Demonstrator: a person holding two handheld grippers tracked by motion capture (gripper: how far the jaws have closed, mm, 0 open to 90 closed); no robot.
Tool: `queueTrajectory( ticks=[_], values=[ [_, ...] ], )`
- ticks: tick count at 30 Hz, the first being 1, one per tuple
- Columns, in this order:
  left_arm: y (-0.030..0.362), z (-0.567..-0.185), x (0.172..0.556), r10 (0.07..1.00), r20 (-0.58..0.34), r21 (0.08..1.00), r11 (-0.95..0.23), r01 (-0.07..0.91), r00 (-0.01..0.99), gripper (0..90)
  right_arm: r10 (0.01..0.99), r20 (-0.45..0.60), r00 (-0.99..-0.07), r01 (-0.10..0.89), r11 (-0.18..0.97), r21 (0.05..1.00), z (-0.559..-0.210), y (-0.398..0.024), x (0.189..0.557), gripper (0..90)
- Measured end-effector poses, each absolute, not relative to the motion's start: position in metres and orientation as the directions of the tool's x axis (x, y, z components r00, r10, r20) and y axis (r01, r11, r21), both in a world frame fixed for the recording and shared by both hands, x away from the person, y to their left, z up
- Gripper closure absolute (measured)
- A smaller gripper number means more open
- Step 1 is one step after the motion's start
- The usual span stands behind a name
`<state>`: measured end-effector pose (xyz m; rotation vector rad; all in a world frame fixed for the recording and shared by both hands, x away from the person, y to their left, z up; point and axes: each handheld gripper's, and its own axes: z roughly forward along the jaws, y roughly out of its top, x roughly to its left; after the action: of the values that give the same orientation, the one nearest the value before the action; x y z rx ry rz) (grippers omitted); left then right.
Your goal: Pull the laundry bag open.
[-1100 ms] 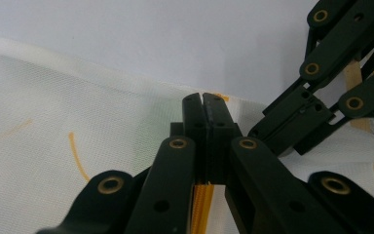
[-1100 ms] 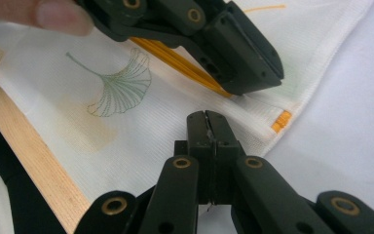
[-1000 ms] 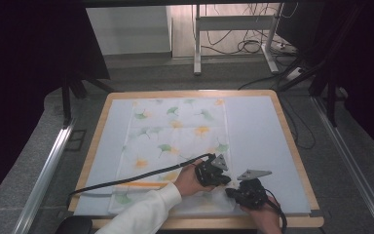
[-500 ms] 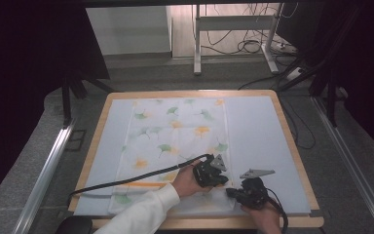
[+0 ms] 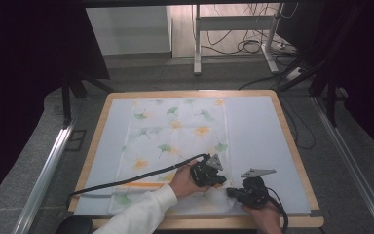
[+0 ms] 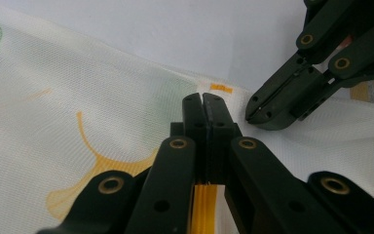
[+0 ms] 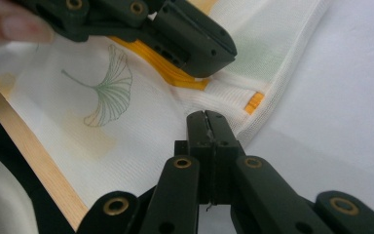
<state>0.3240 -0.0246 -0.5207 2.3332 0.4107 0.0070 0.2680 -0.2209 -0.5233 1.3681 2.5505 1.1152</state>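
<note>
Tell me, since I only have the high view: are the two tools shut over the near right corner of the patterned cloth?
Observer: Yes. In the left gripper view the left tool has its jaws pressed together, tips over the cloth.
Operator: And the right one?
Observer: The right tool is shut too, tips at the cloth's edge.
Operator: Any marker there?
Observer: A small orange tag sits on that edge beside it.
</note>
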Motion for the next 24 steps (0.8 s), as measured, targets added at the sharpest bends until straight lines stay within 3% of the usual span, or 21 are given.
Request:
queueTrajectory(
  ticks=[5, 24],
  values=[
    [-0.025, -0.522, 0.323, 0.297, -0.113, 0.694, -0.659, 0.290, 0.948, 90.0, 0.765, 0.312, -0.564, 0.729, 0.283, 0.624, -0.519, -0.225, 0.276, 89.8],
    [-0.025, -0.518, 0.315, 0.310, -0.045, 0.669, -0.697, 0.259, 0.950, 90.0, 0.768, 0.374, -0.519, 0.775, 0.238, 0.586, -0.525, -0.227, 0.287, 90.0]
  ],
)
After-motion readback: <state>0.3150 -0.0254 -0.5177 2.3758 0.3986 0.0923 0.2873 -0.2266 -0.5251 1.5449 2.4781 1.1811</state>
